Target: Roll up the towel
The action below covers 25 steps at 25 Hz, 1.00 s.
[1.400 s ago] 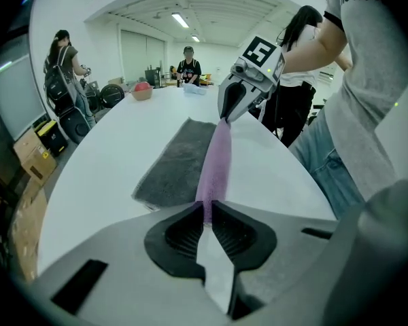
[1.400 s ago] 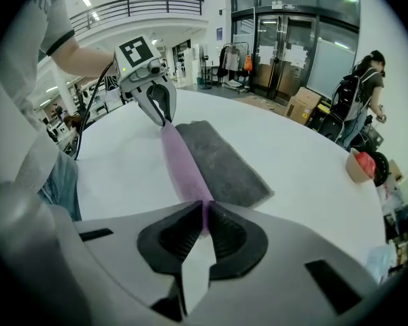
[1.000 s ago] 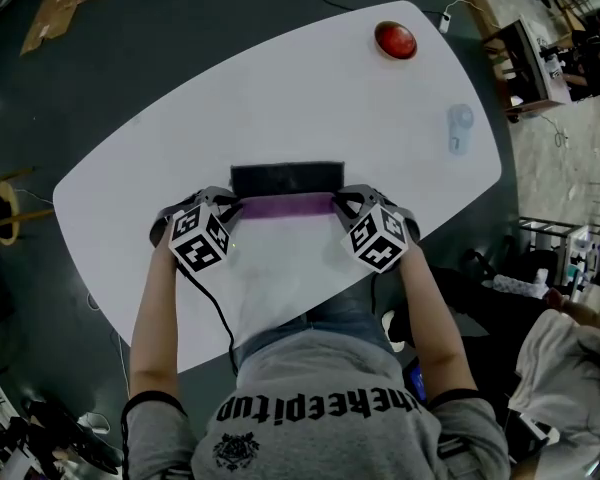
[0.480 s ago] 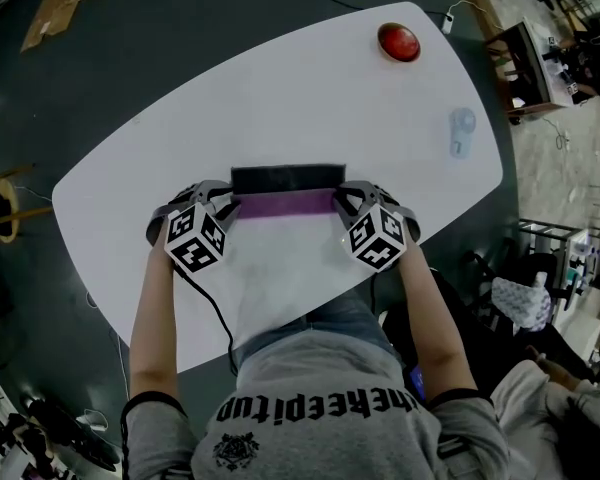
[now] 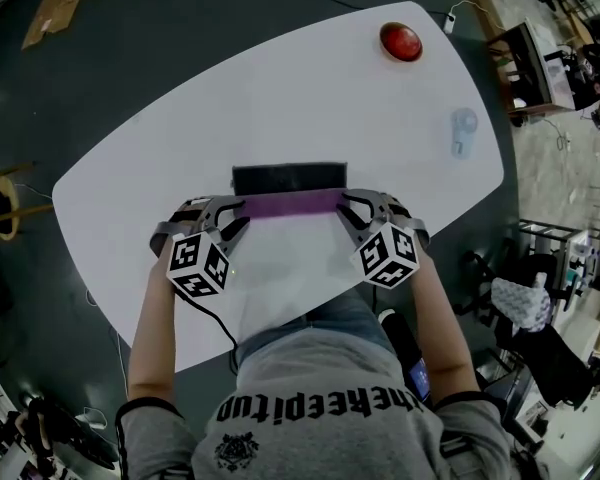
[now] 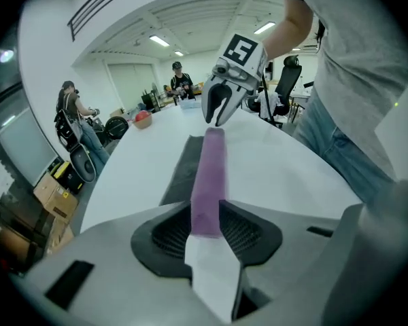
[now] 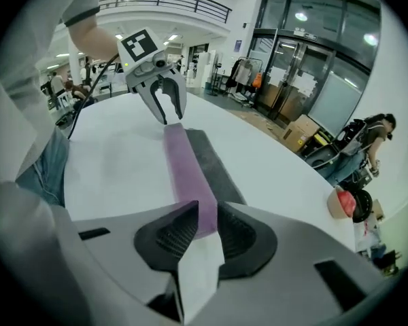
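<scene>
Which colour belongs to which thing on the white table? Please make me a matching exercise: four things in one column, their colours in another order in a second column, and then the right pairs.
Things
1. rolled part of the towel
2. flat part of the towel
3. round object at the far end of the table
4. small object near the right edge

Colours
A. red
B. pale blue
C. purple
D. black

Right pairs: 1-C, 2-D, 3-A, 4-B

towel (image 5: 290, 204) ends hid by fingers (image 5: 220, 209)
</scene>
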{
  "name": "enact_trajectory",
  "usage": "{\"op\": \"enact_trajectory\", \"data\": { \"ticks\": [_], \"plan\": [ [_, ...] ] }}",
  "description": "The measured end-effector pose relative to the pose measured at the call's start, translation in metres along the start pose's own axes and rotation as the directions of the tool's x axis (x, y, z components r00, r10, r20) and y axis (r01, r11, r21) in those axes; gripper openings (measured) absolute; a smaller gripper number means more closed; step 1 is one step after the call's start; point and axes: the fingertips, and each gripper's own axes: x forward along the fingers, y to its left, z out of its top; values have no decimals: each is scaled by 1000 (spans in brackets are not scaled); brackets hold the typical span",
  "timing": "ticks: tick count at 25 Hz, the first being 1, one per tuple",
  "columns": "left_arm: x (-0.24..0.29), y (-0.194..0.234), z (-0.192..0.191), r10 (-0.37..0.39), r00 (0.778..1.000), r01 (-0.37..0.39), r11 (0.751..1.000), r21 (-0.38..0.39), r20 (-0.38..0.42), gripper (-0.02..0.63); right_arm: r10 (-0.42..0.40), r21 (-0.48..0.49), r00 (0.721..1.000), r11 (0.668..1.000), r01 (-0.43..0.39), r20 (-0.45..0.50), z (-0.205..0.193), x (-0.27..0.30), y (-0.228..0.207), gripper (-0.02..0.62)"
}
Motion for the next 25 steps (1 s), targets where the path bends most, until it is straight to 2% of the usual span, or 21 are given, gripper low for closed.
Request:
{"op": "enact_trajectory", "data": {
  "ticks": [5,12,16,19,25],
  "plan": [
    [17,-21,-13,-66,994,68,998,17,-84,127,76,-80,995,993,-82,-66,-15,16,24,83],
    [27,-14,-24,-56,989,58,998,13,-134,135,60,-105,991,992,-73,-116,-23,31,20,89],
    [30,-5,-26,-23,990,25,1000,12,-141,132,49,-83,993,995,-58,-107,-21,35,14,87],
    [29,-5,-23,-18,990,19,1000,8,-140,106,58,-68,993,996,-65,-98,-22,31,14,54],
    [25,-10,-22,-61,987,59,998,-22,-150,69,88,-57,991,994,-94,-105,-22,26,20,44]
  ]
}}
